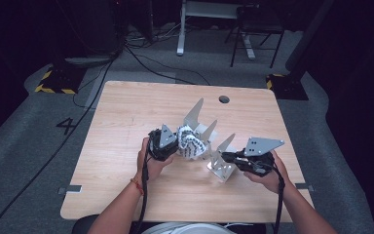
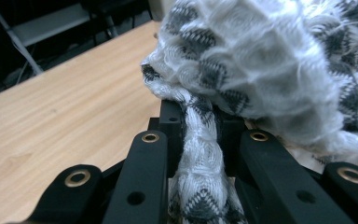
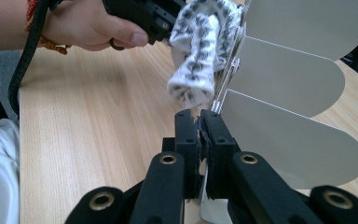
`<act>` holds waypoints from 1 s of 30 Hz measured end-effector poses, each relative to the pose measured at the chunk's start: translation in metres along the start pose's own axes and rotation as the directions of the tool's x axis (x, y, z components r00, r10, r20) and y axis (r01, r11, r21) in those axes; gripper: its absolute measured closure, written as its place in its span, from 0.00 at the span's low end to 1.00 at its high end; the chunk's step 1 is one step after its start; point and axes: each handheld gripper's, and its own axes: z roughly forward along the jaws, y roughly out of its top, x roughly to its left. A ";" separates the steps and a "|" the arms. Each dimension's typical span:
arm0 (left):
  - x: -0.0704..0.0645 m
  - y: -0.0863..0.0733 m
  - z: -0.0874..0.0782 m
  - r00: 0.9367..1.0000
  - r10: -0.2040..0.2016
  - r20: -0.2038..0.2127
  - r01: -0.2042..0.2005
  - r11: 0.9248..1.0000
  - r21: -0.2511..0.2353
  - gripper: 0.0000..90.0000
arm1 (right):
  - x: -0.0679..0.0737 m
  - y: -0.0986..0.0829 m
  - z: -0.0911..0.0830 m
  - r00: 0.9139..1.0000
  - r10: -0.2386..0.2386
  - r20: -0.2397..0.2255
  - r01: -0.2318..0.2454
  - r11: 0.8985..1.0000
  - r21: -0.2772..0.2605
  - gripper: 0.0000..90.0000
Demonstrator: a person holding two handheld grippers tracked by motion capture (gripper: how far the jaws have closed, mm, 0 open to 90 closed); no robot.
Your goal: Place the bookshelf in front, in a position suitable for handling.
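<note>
Left gripper [image 1: 173, 145] fingers [image 2: 151, 158] clamp a fold of the sock [image 1: 191, 141], black-and-white knit, held mid-counter against the far blades of the rack [image 1: 222, 161]. Right gripper [image 1: 233, 157] fingers [image 3: 189, 140] pinch the rack's near edge, steel with 3 rounded blades. Rack stands on the counter [image 1: 126, 117], right of the sock.

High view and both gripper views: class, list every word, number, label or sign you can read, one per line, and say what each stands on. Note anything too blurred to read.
"4": a dark numeral marked on the grey floor, left of the wooden table.
Yellow and black hazard stripes, a sign without words: on the floor by the dark stand base at the far left.
No print can be read on the patterned sock, the metal rack or either hand-held gripper.
</note>
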 end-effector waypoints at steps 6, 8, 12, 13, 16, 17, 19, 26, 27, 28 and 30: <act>-0.007 -0.003 0.001 1.000 0.018 0.010 -0.019 1.000 0.019 0.87 | 0.000 0.000 0.000 1.000 -0.001 0.002 0.001 1.000 0.000 0.96; -0.005 0.002 -0.005 1.000 0.017 0.012 -0.017 1.000 -0.016 0.87 | 0.001 0.000 0.000 1.000 0.000 0.004 0.000 1.000 0.000 0.96; 0.001 0.016 -0.023 0.999 -0.035 0.026 0.039 0.989 -0.143 0.87 | 0.001 0.000 0.000 1.000 0.001 0.004 -0.001 1.000 0.000 0.96; 0.000 0.020 -0.026 0.999 -0.025 0.027 0.029 0.986 -0.167 0.87 | 0.001 0.000 0.001 1.000 0.003 0.004 -0.003 1.000 -0.001 0.96; -0.012 0.030 -0.033 0.998 0.014 0.063 0.001 0.974 -0.227 0.87 | 0.001 0.000 0.001 1.000 0.004 0.006 -0.004 1.000 0.001 0.96; -0.018 0.034 -0.034 0.997 0.031 0.075 -0.013 0.971 -0.237 0.87 | 0.001 0.001 0.002 1.000 0.002 0.009 -0.002 1.000 0.003 0.96; -0.030 0.039 -0.035 0.991 0.065 0.117 -0.034 0.966 -0.255 0.87 | 0.001 0.001 0.002 1.000 0.004 0.011 -0.004 1.000 0.003 0.96; -0.058 0.034 -0.015 0.974 0.112 0.195 -0.077 0.981 -0.180 0.87 | 0.001 0.000 0.002 1.000 0.003 0.013 -0.003 1.000 0.000 0.96; -0.059 0.031 -0.011 0.973 0.108 0.202 -0.075 0.984 -0.162 0.87 | 0.001 0.000 0.002 1.000 0.005 0.012 -0.005 1.000 -0.002 0.96; -0.060 0.028 -0.007 0.971 0.107 0.215 -0.075 0.986 -0.151 0.87 | 0.001 0.000 0.002 1.000 0.004 0.012 -0.004 1.000 -0.003 0.96; -0.063 0.021 0.000 0.965 0.088 0.246 -0.058 0.990 -0.128 0.87 | 0.001 0.000 0.002 1.000 0.005 0.012 -0.005 1.000 -0.003 0.96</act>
